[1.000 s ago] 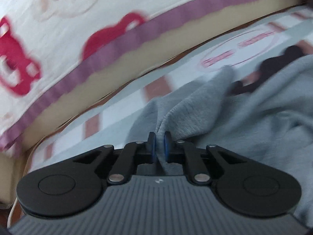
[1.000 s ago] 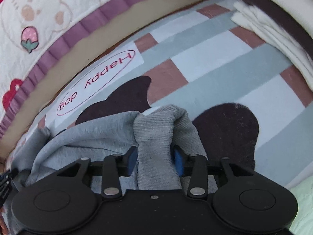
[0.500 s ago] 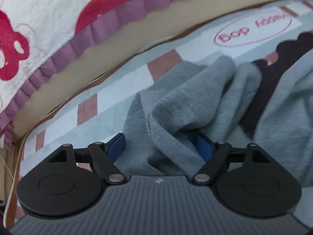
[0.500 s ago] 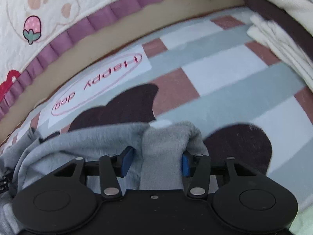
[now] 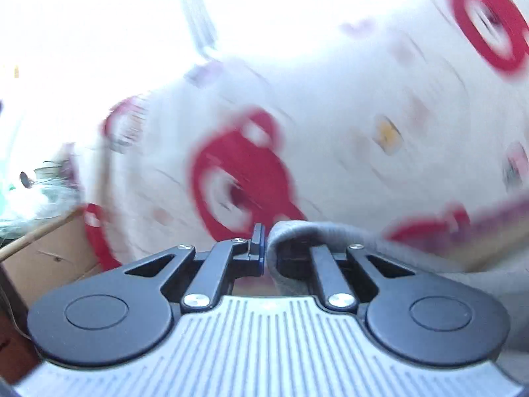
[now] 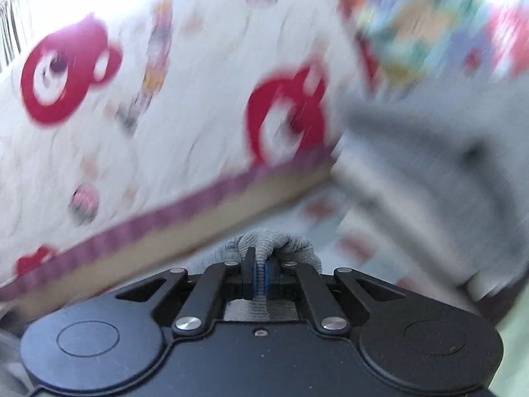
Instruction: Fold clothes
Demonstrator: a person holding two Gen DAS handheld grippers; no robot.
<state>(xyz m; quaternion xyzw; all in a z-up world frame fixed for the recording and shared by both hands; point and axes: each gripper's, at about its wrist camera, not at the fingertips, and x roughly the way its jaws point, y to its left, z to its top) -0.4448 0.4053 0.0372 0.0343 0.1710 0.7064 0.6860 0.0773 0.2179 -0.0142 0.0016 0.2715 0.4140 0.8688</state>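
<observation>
Both grippers lifted, views blurred. Right gripper (image 6: 261, 276): jaws closed on a ribbed edge of the grey garment (image 6: 274, 243), more of it hanging to the right. Left gripper (image 5: 269, 248): jaws nearly together, grey cloth pinched between (right finger hidden under the fold). Quilt (image 6: 185, 99) with red bears fills the background. Judgement: a lift to spread the garment. Best to keep both pinches firm, draw the held edge taut and level, then lay it flat before folding.
</observation>
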